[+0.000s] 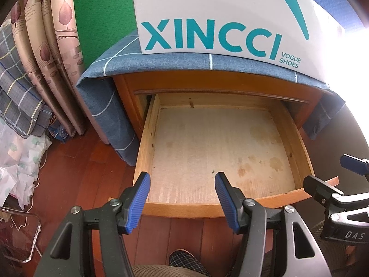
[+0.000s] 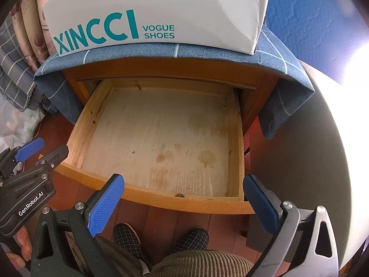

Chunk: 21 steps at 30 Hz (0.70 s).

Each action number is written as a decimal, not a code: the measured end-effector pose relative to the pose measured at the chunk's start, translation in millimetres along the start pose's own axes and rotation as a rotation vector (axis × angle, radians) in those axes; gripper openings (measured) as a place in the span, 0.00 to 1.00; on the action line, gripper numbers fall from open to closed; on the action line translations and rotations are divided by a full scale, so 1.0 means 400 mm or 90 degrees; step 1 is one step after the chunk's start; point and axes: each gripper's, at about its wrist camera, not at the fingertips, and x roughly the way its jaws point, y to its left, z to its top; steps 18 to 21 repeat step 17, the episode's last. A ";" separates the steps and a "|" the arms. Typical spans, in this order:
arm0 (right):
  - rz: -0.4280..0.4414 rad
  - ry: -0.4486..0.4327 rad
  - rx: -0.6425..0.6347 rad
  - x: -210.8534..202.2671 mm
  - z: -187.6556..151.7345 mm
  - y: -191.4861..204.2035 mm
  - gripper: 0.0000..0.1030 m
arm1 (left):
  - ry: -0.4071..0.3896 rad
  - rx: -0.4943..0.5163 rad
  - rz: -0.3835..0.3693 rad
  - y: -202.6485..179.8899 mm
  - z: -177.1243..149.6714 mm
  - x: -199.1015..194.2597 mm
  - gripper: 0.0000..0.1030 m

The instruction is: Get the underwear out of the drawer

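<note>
i hold both tools over the open drawer (image 1: 221, 143), which is pulled out toward me from the wooden nightstand (image 1: 129, 97), and the relation i need does not exist here: no underwear shows anywhere in either view. the drawer's bare floor, pale and blotched with brownish stains, is visible from the back wall at 12 o'clock to the curved front rail at 6 o'clock, and only a tiny dark fleck lies on it. so i cannot say which way the garment lies, how its long side runs, or which hand is nearer; i judge the drawer is already emptied, or the garment is out of sight. my left gripper (image 1: 182, 198) hovers above the front rail, toward the drawer's 7 o'clock corner, its blue pads (image 1: 138, 203) standing partly apart with nothing between them and touching nothing. my right gripper (image 2: 184, 204) hangs over the front rail more toward 5 o'clock, its pads (image 2: 105, 204) spread wider, also empty and clear of the wood. in the left view the right tool sits at 3 o'clock. a white shoe box (image 1: 219, 16) rests on the blue checked cloth (image 1: 115, 60) on top of the nightstand.
</note>
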 end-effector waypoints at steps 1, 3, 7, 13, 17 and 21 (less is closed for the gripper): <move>0.000 0.000 -0.001 0.000 0.000 0.000 0.99 | -0.001 -0.001 0.001 0.001 0.000 -0.001 0.58; -0.001 0.001 -0.002 0.000 0.001 0.001 0.99 | -0.001 -0.002 -0.002 0.001 0.000 -0.001 0.58; -0.002 0.003 -0.004 0.002 0.001 0.001 0.99 | -0.004 -0.003 -0.002 0.001 -0.001 -0.003 0.58; -0.004 0.003 -0.008 0.002 0.001 0.002 0.99 | -0.010 0.002 -0.001 -0.002 -0.002 -0.007 0.58; -0.004 0.004 -0.011 0.001 0.001 0.003 0.99 | -0.008 0.002 0.000 -0.003 -0.002 -0.008 0.58; -0.004 0.004 -0.011 0.001 0.001 0.003 0.99 | -0.008 0.002 0.000 -0.003 -0.002 -0.008 0.58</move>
